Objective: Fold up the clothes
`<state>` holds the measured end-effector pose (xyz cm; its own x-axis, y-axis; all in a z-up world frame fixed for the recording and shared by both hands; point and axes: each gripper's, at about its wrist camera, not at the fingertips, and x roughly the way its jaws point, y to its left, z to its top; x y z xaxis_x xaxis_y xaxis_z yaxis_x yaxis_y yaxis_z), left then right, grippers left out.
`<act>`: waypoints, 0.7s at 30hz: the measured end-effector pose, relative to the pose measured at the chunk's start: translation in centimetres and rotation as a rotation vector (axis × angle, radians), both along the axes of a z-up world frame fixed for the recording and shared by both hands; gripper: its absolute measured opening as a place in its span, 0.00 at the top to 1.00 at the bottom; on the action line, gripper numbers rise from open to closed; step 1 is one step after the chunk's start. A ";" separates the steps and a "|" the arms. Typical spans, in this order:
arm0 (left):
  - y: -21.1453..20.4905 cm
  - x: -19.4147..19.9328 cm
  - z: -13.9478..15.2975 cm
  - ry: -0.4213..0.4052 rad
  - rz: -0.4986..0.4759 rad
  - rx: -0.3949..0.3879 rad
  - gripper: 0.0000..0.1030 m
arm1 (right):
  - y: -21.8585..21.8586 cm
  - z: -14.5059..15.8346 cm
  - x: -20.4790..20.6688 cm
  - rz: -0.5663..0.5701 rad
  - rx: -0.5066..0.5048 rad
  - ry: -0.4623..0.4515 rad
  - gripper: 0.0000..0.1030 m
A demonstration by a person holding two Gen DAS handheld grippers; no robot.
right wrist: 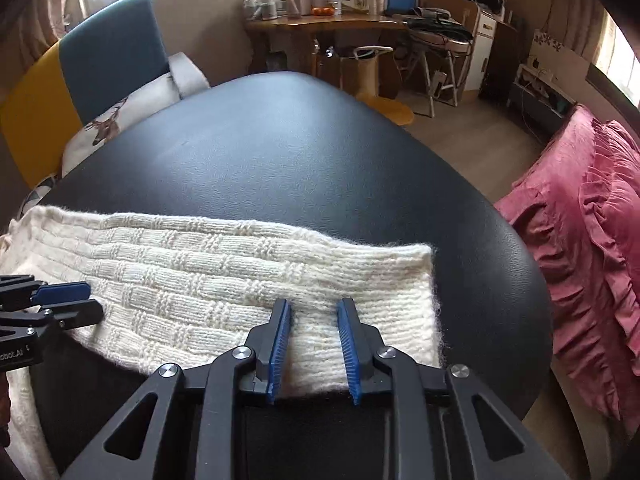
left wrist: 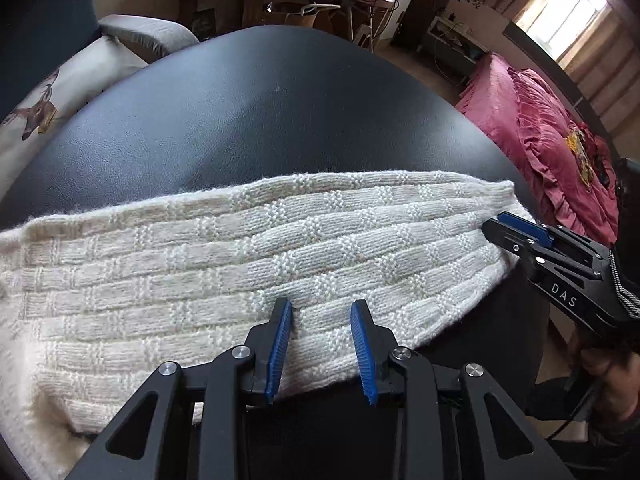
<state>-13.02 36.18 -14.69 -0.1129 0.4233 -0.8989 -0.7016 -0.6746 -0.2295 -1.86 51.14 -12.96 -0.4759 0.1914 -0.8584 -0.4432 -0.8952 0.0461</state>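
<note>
Black table (left wrist: 248, 120) holds cream knit (left wrist: 200, 264); right tool (left wrist: 516, 236) reads "DAS".

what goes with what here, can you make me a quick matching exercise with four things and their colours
Things:
1. knitted garment
2. table
3. bedspread
4. gripper pads

Colours:
A. blue
B. pink
C. cream white
D. black

Pairs: 1-C, 2-D, 3-B, 4-A
</note>
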 end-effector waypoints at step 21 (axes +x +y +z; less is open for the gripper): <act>-20.3 3.5 5.3 0.047 0.173 0.233 0.67 | -16.4 3.8 -9.8 0.479 -0.110 0.039 0.72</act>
<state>-9.51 15.89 -9.36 -0.2408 0.5882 -0.7720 -0.5940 -0.7184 -0.3621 -11.70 34.73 -9.19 -0.5204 -0.1479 -0.8410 0.0211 -0.9868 0.1604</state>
